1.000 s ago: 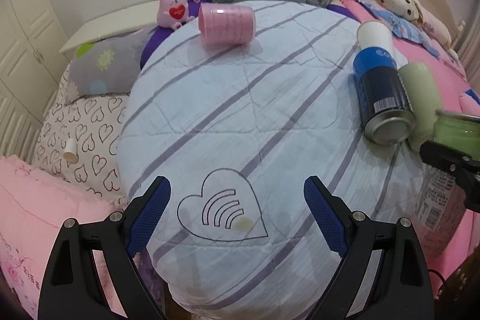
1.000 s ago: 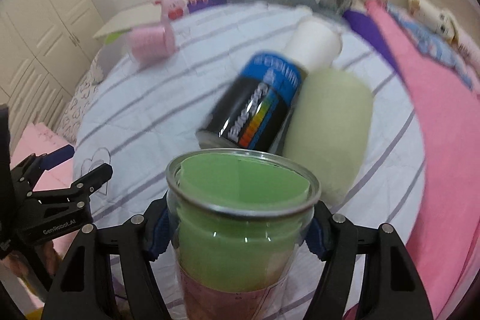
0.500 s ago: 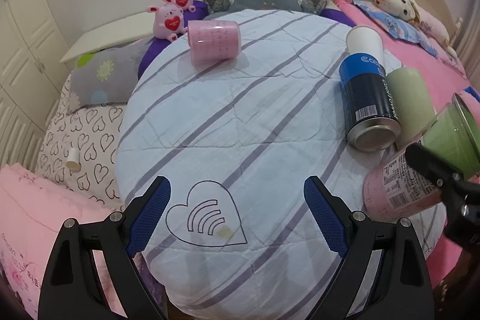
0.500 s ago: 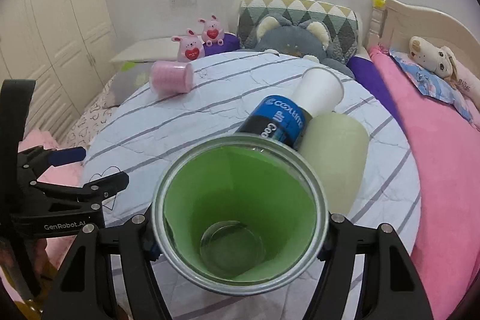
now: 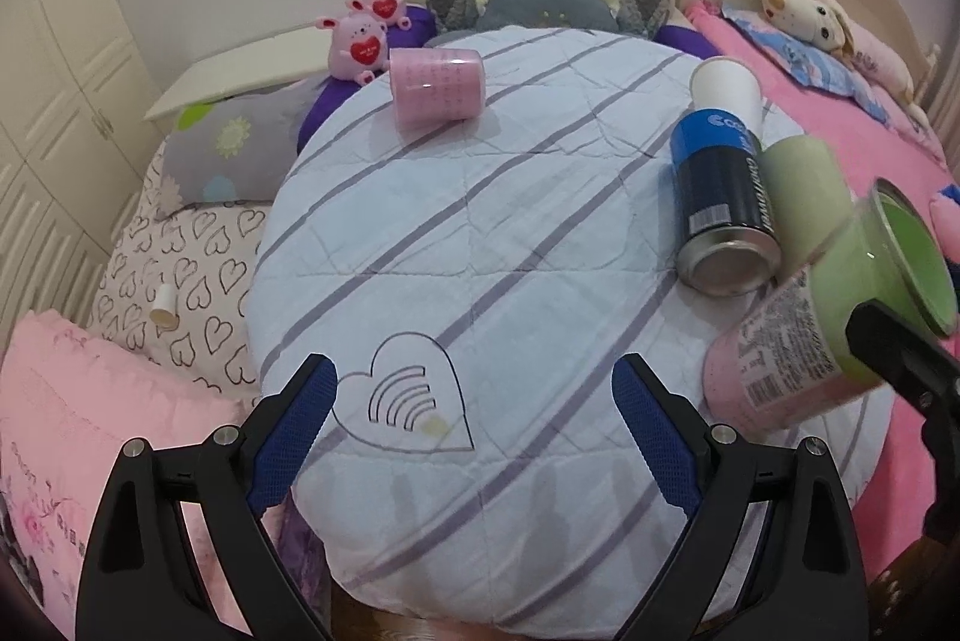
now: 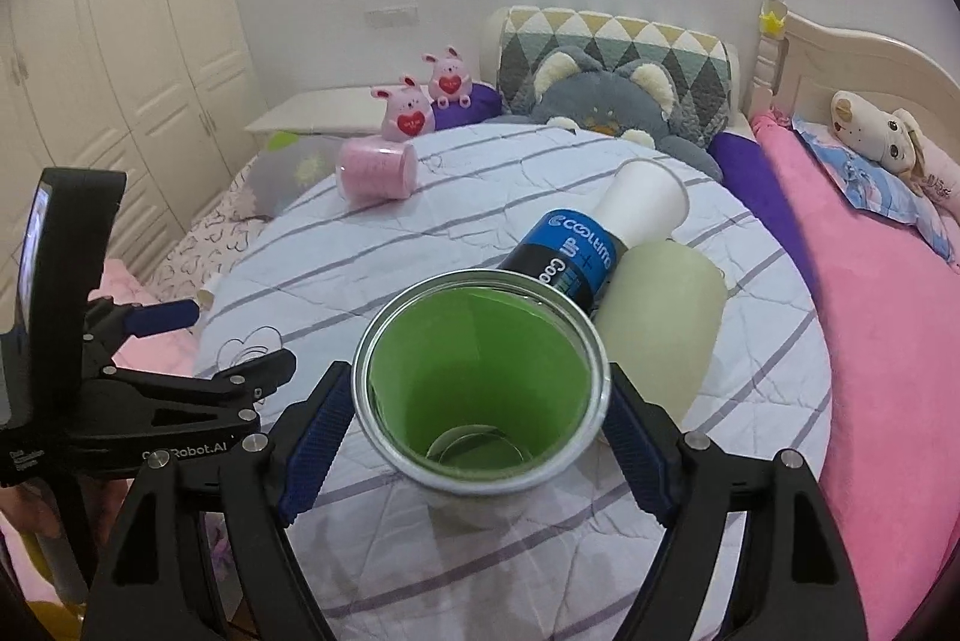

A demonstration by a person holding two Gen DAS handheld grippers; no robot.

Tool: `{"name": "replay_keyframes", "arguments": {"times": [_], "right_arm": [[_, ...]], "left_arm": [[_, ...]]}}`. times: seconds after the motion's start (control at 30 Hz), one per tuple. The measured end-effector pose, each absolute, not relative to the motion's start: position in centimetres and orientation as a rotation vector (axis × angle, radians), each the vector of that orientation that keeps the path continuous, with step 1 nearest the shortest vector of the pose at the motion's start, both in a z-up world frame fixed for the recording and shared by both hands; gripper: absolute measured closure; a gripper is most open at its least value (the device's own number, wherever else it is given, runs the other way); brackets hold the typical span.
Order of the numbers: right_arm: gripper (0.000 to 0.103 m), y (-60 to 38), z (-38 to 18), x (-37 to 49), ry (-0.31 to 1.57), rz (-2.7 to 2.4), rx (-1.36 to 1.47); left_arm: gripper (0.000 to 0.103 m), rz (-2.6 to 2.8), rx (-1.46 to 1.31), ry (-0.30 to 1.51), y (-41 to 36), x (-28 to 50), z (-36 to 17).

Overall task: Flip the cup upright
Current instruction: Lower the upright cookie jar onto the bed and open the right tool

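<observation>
My right gripper (image 6: 477, 422) is shut on a clear cup with a green and pink lining (image 6: 477, 389). I look down into its open mouth. In the left wrist view the same cup (image 5: 834, 317) hangs tilted above the right edge of the round striped cushion (image 5: 480, 245), mouth up and to the right, with the right gripper's finger (image 5: 900, 359) against its side. My left gripper (image 5: 474, 401) is open and empty over the cushion's front edge, left of the cup.
A blue-black spray can with a white cap (image 5: 723, 185), a pale green cup (image 5: 804, 197) and a pink cup (image 5: 435, 84) lie on their sides on the cushion. Plush toys, pillows and a pink blanket (image 6: 888, 341) surround it. A wardrobe (image 6: 120, 41) stands left.
The right gripper has turned the cup from upright near the cushion's edge to a tilt, mouth towards its camera, and lifted it slightly. The left gripper has drawn back a little.
</observation>
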State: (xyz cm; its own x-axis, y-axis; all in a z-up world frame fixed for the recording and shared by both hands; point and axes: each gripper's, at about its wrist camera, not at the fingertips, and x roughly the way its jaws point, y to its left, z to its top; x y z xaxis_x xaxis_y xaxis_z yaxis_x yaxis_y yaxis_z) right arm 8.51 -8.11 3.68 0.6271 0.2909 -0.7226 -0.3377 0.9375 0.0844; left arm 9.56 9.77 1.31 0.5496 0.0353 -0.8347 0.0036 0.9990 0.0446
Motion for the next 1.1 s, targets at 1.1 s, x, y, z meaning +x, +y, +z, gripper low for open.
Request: {"name": "replay_keyframes", "arguments": {"times": [1.1], "right_arm": [[0.022, -16.9, 2.6, -1.5, 0.364, 0.224, 0.047]], "left_arm": [[0.008, 0.049, 0.001, 0.505, 0.7, -0.3, 2.8]]}}
